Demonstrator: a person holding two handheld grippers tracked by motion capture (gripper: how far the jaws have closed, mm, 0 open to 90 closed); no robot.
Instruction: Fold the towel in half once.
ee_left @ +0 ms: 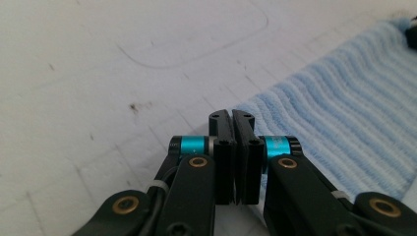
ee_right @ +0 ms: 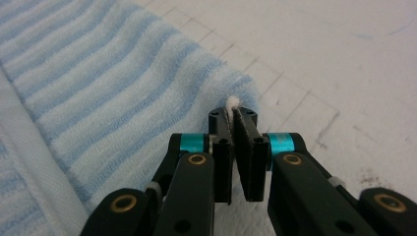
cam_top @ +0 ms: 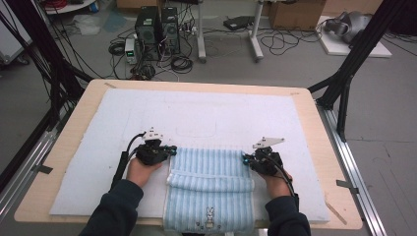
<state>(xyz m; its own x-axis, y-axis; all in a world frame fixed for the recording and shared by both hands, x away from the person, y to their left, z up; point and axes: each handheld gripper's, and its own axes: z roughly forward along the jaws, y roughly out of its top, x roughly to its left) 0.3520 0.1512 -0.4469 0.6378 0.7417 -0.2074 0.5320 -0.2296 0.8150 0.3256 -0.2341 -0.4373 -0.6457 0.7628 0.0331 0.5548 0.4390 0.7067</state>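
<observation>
A light blue striped towel (cam_top: 211,169) lies on the white mat (cam_top: 196,113) at the table's near middle, with a fold across it and a small rabbit figure (cam_top: 210,215) near its front hem. My left gripper (cam_top: 173,149) sits at the towel's far left corner. In the left gripper view its jaws (ee_left: 235,117) are pressed together right where the towel (ee_left: 334,113) corner ends. My right gripper (cam_top: 244,158) is at the far right corner. In its own view the right gripper (ee_right: 233,114) is shut, with a tuft of the towel (ee_right: 113,83) sticking out between the tips.
The mat covers most of the wooden table (cam_top: 314,128), with bare mat beyond and beside the towel. Black frame struts (cam_top: 344,93) stand at both sides of the table. Computer towers (cam_top: 157,29) and cables lie on the floor behind the far edge.
</observation>
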